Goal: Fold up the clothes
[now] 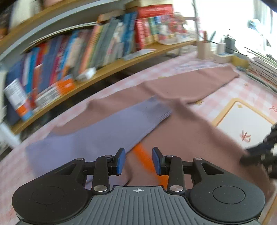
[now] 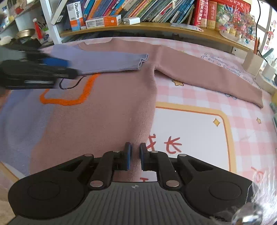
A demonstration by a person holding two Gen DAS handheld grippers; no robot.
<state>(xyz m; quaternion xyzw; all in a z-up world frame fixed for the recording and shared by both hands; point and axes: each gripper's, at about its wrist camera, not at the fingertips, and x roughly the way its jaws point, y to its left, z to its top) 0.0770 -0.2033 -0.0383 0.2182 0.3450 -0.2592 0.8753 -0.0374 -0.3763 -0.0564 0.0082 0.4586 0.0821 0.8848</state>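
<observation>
The sweater [image 2: 107, 107] lies flat on the pink checked mat [image 2: 199, 97]. It fills the left and middle of the right wrist view. Its lilac sleeve [image 2: 110, 60] is folded across the chest, near the top of the frame, with its cuff pointing right. The other sleeve [image 2: 207, 76], a brown one, lies stretched out. It runs from the middle of the frame to the right side, slanting down. That is its long way.

The right gripper [image 2: 134, 156] is at the bottom middle of its view. It sits right at the sweater's right side edge, low down near the hem. Its jaws are almost shut, with a thin gap. I judge they pinch that edge, but the cloth between the pads is hard to see.

The left gripper [image 1: 138, 161] is open, with nothing between its pads. In its own view it hangs over the sweater body, near the orange line [image 1: 147, 161]. The picture is blurry. In the right wrist view it is at the upper left, by the lilac sleeve.

The brown sleeve is the part not folded yet. It lies up and to the right of the right gripper, so the right hand is nearer to it. There is bare mat below the sleeve. Cups and boxes [image 2: 252, 64] stand at the far right edge, close to the cuff. A shelf of books [image 2: 155, 12] runs along the top.
</observation>
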